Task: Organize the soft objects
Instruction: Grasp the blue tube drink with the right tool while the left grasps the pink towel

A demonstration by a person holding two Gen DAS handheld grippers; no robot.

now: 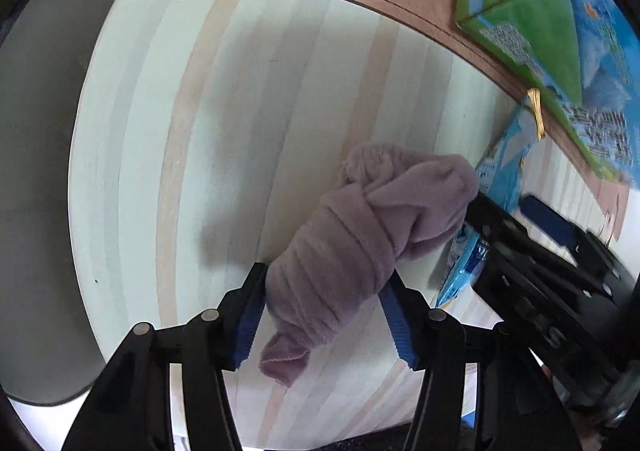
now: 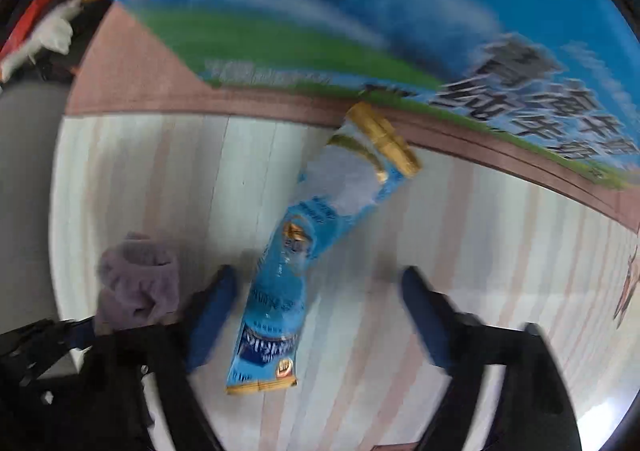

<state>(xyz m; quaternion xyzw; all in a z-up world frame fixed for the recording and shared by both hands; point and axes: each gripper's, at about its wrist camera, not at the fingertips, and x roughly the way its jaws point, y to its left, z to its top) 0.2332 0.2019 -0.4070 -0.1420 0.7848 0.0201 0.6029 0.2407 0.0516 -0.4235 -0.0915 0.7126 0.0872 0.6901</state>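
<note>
My left gripper (image 1: 326,317) is shut on a rolled mauve fleece cloth (image 1: 360,243) and holds it above the striped table (image 1: 200,131). The cloth also shows at the left of the right wrist view (image 2: 138,283). My right gripper (image 2: 316,315) is open, its blue-padded fingers (image 2: 212,319) on either side of a soft blue pouch with gold ends (image 2: 304,259) that lies on the table (image 2: 480,251). The pouch touches neither finger. The right gripper's black body (image 1: 540,271) reaches in at the right of the left wrist view, with part of the pouch (image 1: 466,259) beside it.
A large blue and green printed carton (image 2: 360,11) stands at the back on a pink strip (image 2: 132,79); it also shows in the left wrist view (image 1: 560,11). A grey floor (image 1: 36,171) lies beyond the table's left edge. Red and white items (image 2: 44,27) sit far left.
</note>
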